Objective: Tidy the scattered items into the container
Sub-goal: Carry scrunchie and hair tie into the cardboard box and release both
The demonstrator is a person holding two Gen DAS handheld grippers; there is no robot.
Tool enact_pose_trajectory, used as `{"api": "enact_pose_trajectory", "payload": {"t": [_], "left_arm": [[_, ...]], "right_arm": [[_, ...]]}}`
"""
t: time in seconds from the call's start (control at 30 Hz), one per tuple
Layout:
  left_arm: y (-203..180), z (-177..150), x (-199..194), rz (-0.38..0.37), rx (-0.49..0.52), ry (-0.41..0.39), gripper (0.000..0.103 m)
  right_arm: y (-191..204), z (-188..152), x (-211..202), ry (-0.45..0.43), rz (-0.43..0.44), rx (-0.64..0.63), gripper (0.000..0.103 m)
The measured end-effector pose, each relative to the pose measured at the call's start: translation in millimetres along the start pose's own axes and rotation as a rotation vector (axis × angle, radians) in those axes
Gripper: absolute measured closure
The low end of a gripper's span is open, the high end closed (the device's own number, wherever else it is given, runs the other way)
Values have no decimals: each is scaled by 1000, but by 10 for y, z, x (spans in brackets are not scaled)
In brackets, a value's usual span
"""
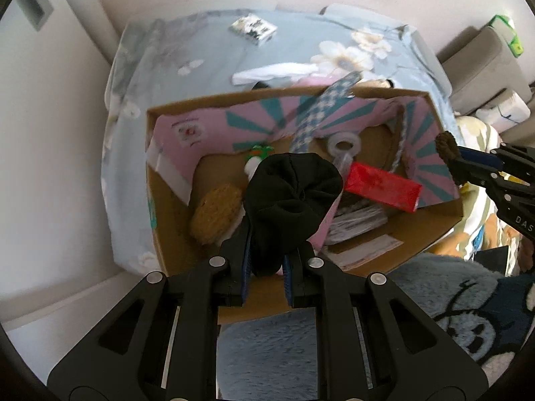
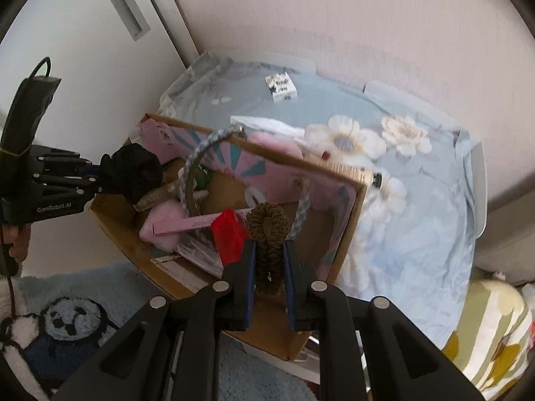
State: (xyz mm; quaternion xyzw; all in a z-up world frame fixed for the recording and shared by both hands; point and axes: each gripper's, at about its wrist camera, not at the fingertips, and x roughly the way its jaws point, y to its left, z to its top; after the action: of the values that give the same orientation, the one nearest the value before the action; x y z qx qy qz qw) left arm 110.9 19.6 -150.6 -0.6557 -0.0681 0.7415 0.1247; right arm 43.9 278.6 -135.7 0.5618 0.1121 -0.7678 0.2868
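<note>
box: open cardboard box (image 1: 174,234) on a bed with a pale blue flowered sheet (image 1: 301,43); everything below is placed against this box.
left gripper: left gripper (image 1: 265,267) hangs over the near part of the box, jaws nearly closed and pinching a bunched black cloth (image 1: 294,193); the cloth is above the contents, not lying in them.
right gripper: right gripper (image 2: 269,267) is over the box's near wall, jaws nearly closed and clamped on a brown fuzzy scrunchie (image 2: 269,234), which stands upright between the 2 pads.
inside the box: red packet (image 1: 384,187), round tan pad (image 1: 217,214), white ring (image 1: 344,145), folded papers (image 1: 354,224), pink and teal lining, a blue and white braided cord (image 2: 190,180) arching over the contents.
outside the box: small black and white printed packet (image 1: 254,28) on the sheet, well beyond the far wall; white cloth (image 1: 277,72) just behind the far wall.
below the box: blue plush rug (image 2: 77,317) with a cartoon face.
person: a hand (image 2: 18,244) grips the left gripper's handle, seen left of the box in the right wrist view.
</note>
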Motion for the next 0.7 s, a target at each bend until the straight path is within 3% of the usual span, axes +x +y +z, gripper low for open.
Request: {"api": "enact_pose_trajectory", "payload": {"t": [0.47,0.5,0.53,0.57,0.6,0.63,0.7], "left_arm": [[7,80,99,10,-36,31,90],[1,85,101,16,-34,33,82],[-4,94,103,20,-39,36,57],[-7,108,102,31,-49,39,39],[-11,116,84,44,-53,29,13],[-12,118,59,46,-59,12,9],[-13,137,-4,22,-56,-14,9]], "right_arm": [[-11,-47,96,30,7,36,88],[-19,-43,97,32,6,41,88],[-24,-40,98,35,9,42,88],[-31,-36,101,37,14,45,86],[-39,-30,107,41,17,49,75],[-46,-27,112,44,10,54,61],[-56,-29,114,41,-1,60,52]]}}
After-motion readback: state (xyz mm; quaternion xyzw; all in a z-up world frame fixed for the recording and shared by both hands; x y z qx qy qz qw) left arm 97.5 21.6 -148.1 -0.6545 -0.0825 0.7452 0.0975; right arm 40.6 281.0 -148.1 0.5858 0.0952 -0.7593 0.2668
